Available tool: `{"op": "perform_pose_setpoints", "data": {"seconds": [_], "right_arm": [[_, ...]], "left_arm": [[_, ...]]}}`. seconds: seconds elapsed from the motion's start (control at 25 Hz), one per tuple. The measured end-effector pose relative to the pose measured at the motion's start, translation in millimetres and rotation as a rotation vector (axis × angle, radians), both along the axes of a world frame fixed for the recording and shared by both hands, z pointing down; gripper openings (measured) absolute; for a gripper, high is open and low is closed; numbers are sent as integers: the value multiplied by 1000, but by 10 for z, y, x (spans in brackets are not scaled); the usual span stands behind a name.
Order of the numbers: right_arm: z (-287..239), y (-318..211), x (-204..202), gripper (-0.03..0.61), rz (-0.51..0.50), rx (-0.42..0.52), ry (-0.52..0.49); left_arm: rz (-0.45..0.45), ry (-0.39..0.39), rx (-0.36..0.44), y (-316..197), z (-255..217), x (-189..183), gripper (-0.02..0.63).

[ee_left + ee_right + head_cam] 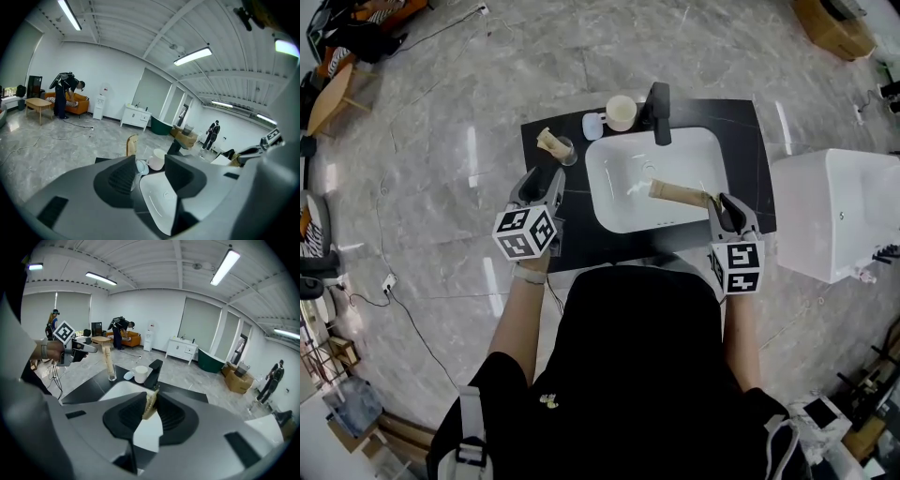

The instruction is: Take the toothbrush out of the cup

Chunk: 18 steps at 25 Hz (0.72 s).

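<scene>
A clear glass cup [566, 150] stands at the back left of the black counter [581, 239], with a tan flat stick [548, 141] upright in it. My left gripper [542, 178] hangs just in front of the cup, open, with nothing between its fingers; it faces the stick [132, 144] from a short way off. Over the white sink's [623, 202] right side, my right gripper [720, 202] is shut on a tan toothbrush [678, 193] that points left across the basin. In the right gripper view the toothbrush [150, 404] sits pinched between the pads.
A black faucet [658, 112] rises behind the sink, with a cream mug [621, 112] and a small pale blue thing [593, 125] to its left. A white cabinet [834, 216] stands right of the counter. People are far off in the room.
</scene>
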State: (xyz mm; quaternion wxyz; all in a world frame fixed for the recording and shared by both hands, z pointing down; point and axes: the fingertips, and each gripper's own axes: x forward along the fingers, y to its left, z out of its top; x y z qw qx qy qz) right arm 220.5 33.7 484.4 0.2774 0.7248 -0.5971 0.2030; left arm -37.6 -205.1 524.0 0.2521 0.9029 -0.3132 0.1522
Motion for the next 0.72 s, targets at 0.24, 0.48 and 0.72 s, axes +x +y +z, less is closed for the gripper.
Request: {"op": "perform_pose_setpoints", "data": {"seconds": [0.24,0.48,0.72], "right_arm": [[16,257,-78,87,82,-24,6],[31,501,-114,87,155,-51,13],[26,721,-130,87,216,-71,18]], "left_arm": [[35,-51,3,-268,193,54,199],[71,-66,11,-485,332,151,200],[74,-75,17,-605,443,257,199]]}}
